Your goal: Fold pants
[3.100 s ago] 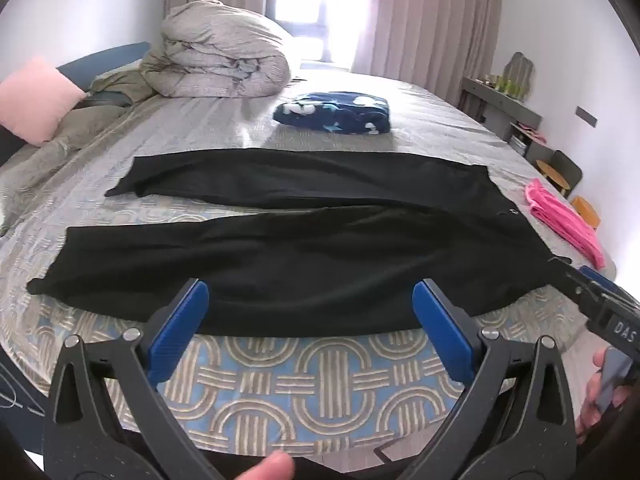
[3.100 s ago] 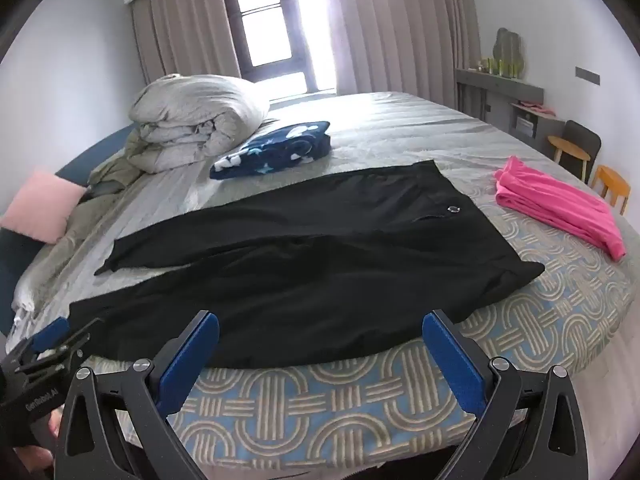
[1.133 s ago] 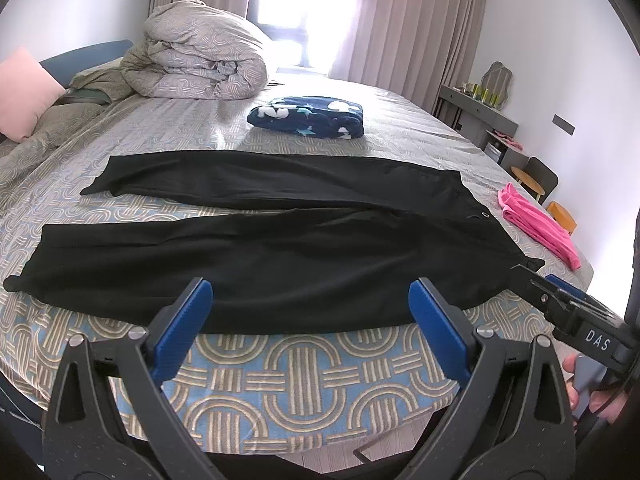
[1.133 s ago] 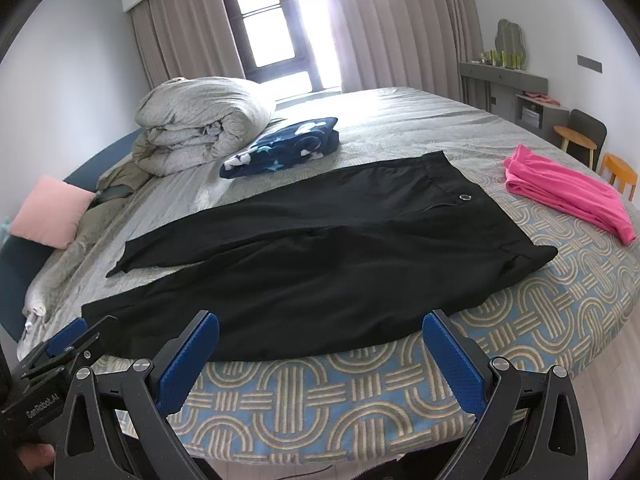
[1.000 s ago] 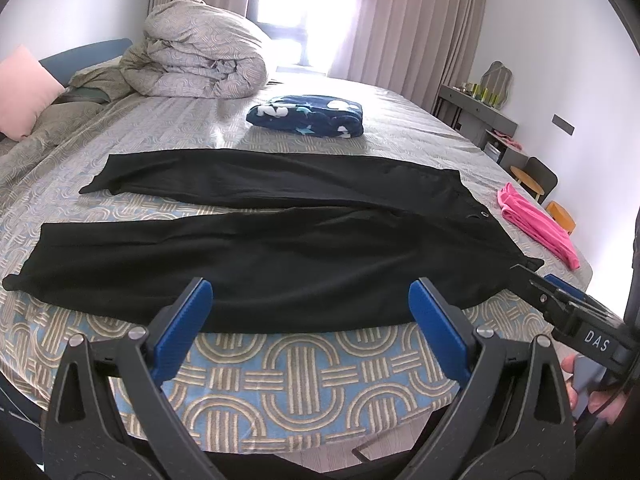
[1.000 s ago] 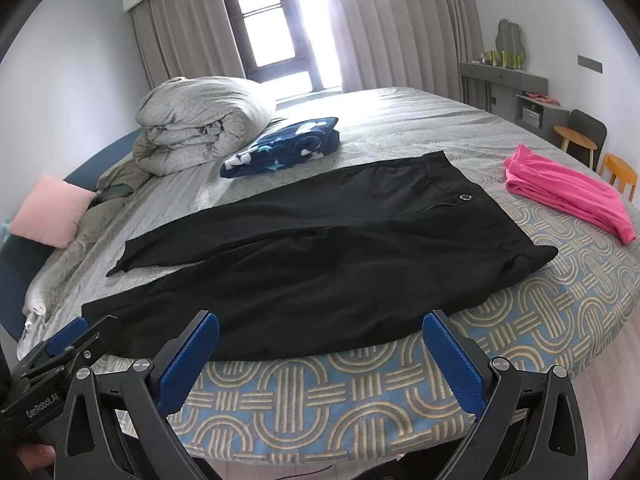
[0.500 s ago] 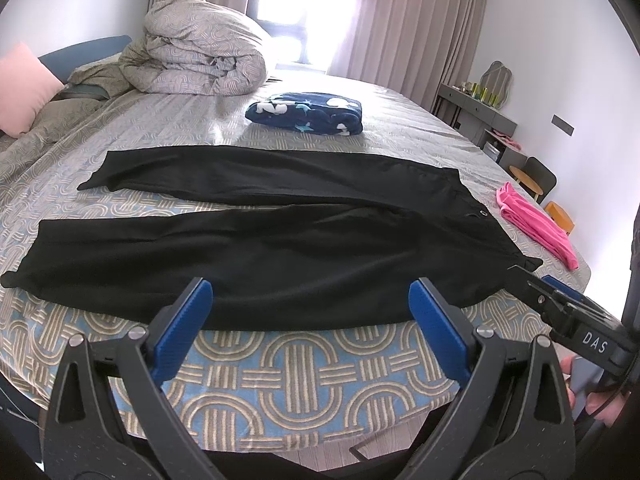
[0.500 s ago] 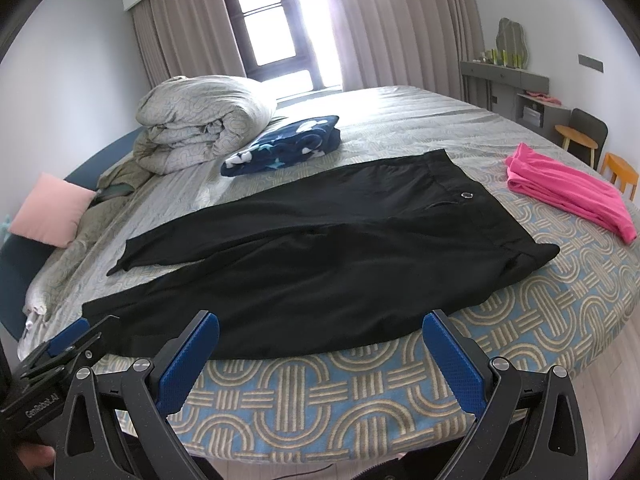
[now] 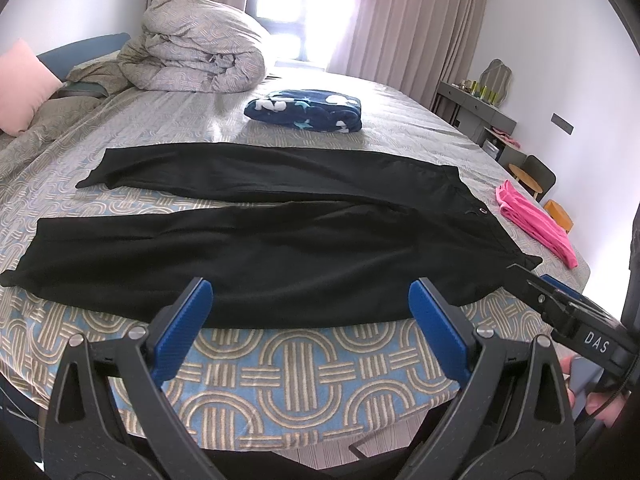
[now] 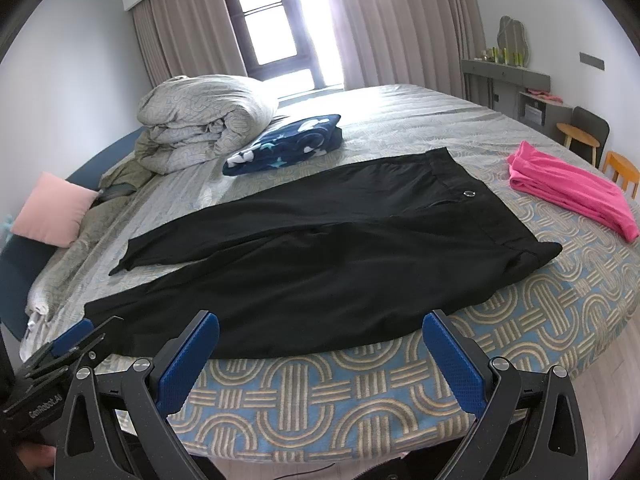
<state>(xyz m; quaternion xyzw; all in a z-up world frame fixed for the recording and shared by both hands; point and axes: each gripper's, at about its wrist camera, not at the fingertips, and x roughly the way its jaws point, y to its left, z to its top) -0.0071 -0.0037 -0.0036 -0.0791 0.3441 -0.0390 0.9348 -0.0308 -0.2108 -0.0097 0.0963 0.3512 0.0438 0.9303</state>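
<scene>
- A pair of black pants (image 9: 280,240) lies spread flat across the near part of the bed (image 9: 304,376), waistband to the right and both legs running out to the left.
- The far leg angles away from the near one, so a wedge of patterned bedspread shows between the two cuffs on the left.
- A small metal button (image 10: 469,194) shows at the waistband, near the right end.
- The left gripper (image 9: 308,312) hangs at the near edge of the bed in front of the pants' near leg, its blue-padded jaws wide apart with nothing between them.
- The right gripper (image 10: 320,344) also sits at the near edge, jaws spread wide and empty; seen from the left wrist camera, its tip lies close to the near waistband corner, though contact cannot be judged.
- A folded pink garment (image 10: 576,194) lies to the right of the waistband, apart from the pants.
- A folded navy blanket with white and teal shapes (image 9: 306,110) rests beyond the pants, toward the middle of the bed.
- A bundled grey duvet (image 9: 200,56) sits at the far left, and a pink pillow (image 10: 56,218) lies further left by the blue headboard.
- Curtains (image 10: 400,20) frame a bright window on the far wall.
</scene>
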